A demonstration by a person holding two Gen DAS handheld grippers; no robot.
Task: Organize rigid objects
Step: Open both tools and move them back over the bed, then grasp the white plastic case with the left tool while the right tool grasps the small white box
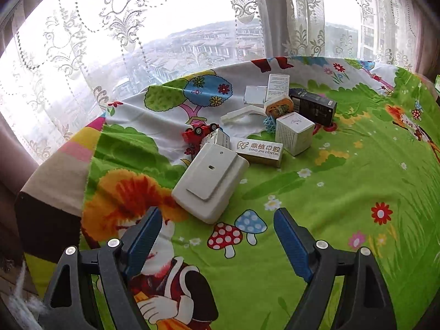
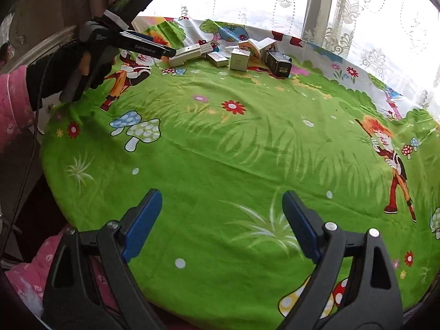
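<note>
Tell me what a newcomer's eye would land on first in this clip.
The bright green cartoon tablecloth fills both views, with mushrooms and flowers printed over it. At its far side by the lace-curtained window sits a cluster of small boxes, the flat white device nearest the left claw, with a red toy car just behind it and a black box further back. Both claws, the right claw too, hang open and empty.
</note>
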